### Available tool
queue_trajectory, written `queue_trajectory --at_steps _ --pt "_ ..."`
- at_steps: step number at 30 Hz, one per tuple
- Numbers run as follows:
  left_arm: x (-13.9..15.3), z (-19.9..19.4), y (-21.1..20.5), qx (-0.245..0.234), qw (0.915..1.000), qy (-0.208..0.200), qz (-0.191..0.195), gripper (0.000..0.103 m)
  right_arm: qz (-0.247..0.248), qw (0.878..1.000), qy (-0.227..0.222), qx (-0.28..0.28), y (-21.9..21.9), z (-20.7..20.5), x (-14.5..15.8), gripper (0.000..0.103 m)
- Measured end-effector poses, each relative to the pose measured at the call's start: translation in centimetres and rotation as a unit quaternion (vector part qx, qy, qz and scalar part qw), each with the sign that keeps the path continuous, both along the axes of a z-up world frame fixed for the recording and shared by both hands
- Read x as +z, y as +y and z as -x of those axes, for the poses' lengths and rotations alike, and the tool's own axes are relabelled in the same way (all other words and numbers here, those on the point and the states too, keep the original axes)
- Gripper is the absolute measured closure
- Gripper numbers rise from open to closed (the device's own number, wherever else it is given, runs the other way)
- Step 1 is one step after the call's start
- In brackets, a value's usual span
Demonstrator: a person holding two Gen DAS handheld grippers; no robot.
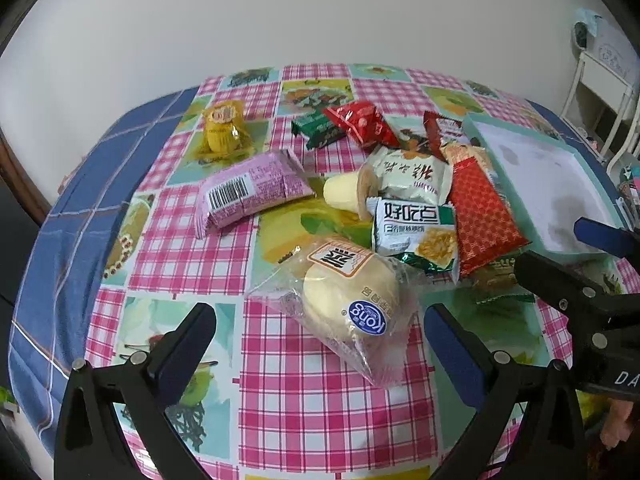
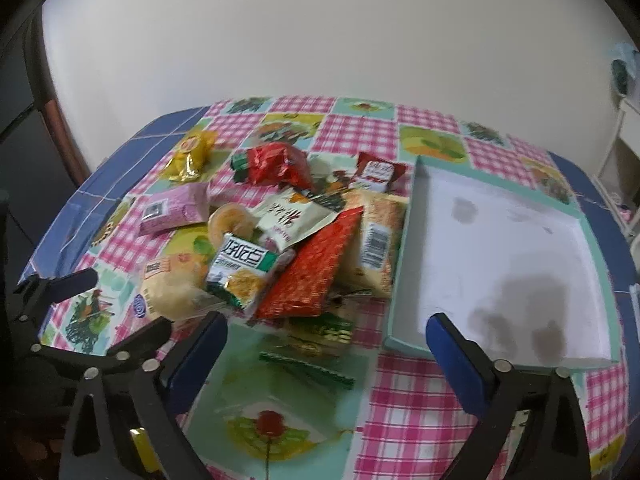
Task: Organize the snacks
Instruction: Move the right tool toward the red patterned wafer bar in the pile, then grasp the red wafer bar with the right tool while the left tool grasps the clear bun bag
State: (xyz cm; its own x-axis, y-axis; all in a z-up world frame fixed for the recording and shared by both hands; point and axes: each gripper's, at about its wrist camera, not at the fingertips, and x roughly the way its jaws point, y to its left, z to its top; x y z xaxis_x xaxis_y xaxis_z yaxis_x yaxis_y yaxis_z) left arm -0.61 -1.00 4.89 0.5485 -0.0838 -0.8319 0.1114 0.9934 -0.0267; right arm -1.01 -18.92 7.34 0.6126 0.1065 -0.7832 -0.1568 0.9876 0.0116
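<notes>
Red snack packet [image 2: 316,264] beyond wide-open right gripper [image 2: 326,344], apart, untouched

home: tablecloth [image 1: 280,360], snacks [image 1: 256,196].

A round table [image 1: 280,400] carried a pink-checked cloth with fruit panels, laid over a blue one that showed at the rim. On it lay a loose heap of snack packets: a yellow packet [image 1: 221,128] at the far left, a pink barcoded pack [image 1: 250,194] nearer, a bun in clear wrap [image 1: 348,304] closest, and green-and-white [image 1: 416,232] and red patterned [image 1: 482,220] packets overlapping beside it. At the right sat a shallow teal-rimmed box [image 2: 400,264] (its white floor stained dark in patches), just beside the heap.
</notes>
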Motion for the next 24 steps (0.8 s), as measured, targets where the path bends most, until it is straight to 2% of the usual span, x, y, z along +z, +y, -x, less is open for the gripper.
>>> queue_trajectory --at_steps 6,10,20,23,24 --pt "-0.8 -1.1 0.1 0.001 0.9995 0.018 0.025 0.0 0.004 0.999 0.04 0.004 0.8 -1.0 -1.2 0.016" --pt "-1.0 -1.8 -0.1 -0.001 0.9991 0.025 0.034 0.0 -0.025 0.998 0.061 -0.005 0.4 -2.1 -1.5 0.02" --pt "-1.1 -2.7 0.1 -0.007 0.9992 0.022 0.033 0.004 -0.099 0.987 0.118 -0.049 -1.1 -5.1 -3.5 0.044" --pt "-1.2 -2.9 0.2 -0.009 0.9991 0.021 0.037 0.008 -0.113 0.985 0.119 -0.056 -1.4 -5.7 -3.5 0.051" --pt "-1.1 -3.0 0.2 -0.011 0.999 0.02 0.037 0.008 -0.116 0.985 0.118 -0.053 -1.2 -5.8 -3.5 0.056"
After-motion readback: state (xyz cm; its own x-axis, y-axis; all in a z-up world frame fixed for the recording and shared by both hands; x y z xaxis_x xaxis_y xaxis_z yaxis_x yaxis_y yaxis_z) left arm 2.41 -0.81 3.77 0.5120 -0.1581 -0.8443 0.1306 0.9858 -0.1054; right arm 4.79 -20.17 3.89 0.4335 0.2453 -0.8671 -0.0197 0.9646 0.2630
